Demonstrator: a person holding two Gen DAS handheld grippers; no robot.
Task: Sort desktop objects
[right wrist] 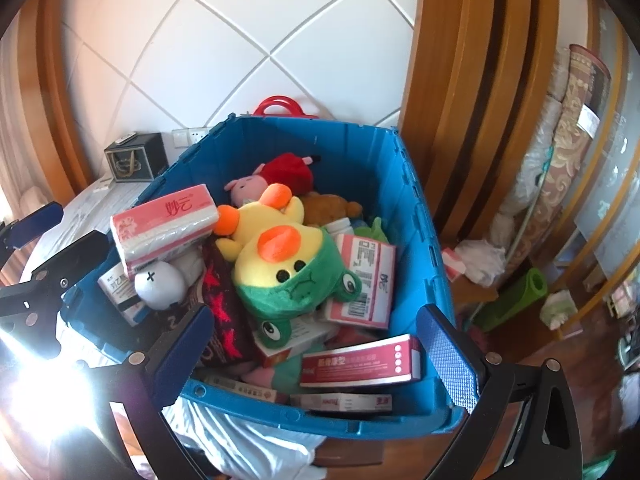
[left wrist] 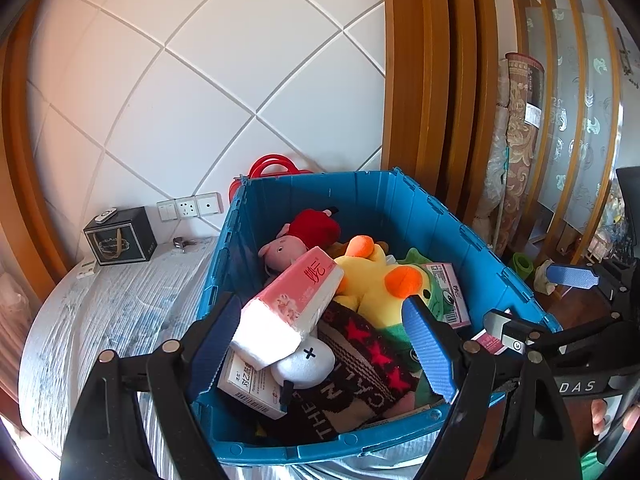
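Tissue pack [left wrist: 286, 304] atop blue bin [left wrist: 496, 276] | between spread left gripper [left wrist: 320, 344], untouched | right gripper [right wrist: 316, 360] spread above bin

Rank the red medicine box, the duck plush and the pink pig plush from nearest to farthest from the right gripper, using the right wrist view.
From the right gripper, jaws open:
1. Red medicine box, at the bin's near edge, between the jaws.
2. Duck plush, mid-bin on top of the pile.
3. Pink pig plush, by the far wall of the blue bin.
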